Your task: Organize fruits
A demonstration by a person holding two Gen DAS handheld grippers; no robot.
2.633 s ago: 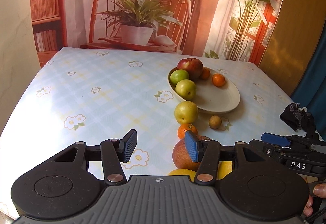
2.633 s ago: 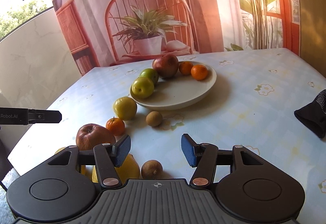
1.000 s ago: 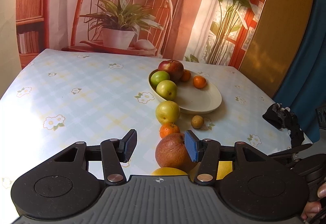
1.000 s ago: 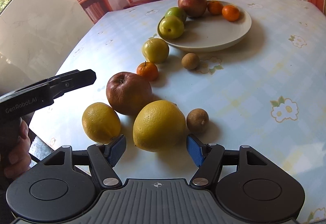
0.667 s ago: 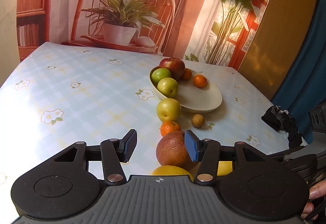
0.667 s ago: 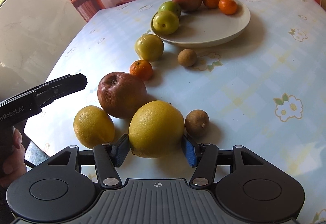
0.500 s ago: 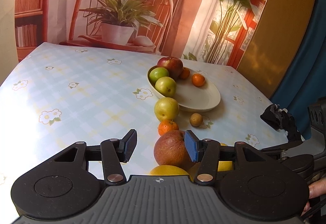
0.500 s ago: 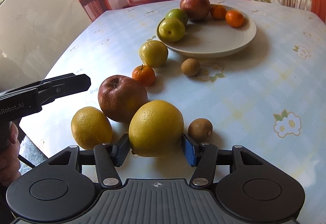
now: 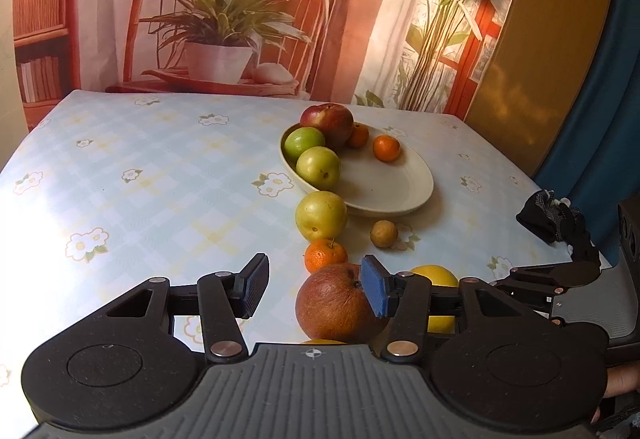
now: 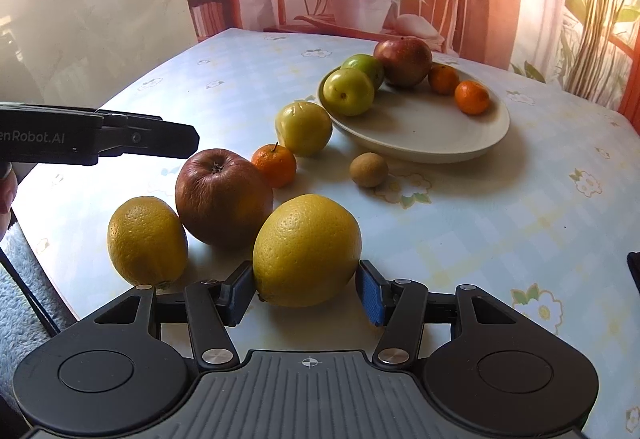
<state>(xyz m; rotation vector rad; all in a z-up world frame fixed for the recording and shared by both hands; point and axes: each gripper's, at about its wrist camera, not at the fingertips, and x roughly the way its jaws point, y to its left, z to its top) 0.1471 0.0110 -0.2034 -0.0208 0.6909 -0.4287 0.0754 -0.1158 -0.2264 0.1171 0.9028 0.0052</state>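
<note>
Right wrist view: right gripper (image 10: pixel 306 293) jaws just closed, clamped on large yellow citrus (image 10: pixel 306 249), near table (image 10: pixel 500 223) edge; plate (image 10: pixel 424 135) transfer likely next.

Large yellow citrus (image 10: pixel 306 249) at table's near edge; plate (image 10: pixel 432 135) holds apples, tangerines.

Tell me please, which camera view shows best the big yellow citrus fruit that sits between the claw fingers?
The right wrist view. There the big yellow citrus fruit shows nearly whole, close up, squeezed by the right claw. In the left wrist view only a yellow patch of it shows, behind the left claw's finger.
</note>
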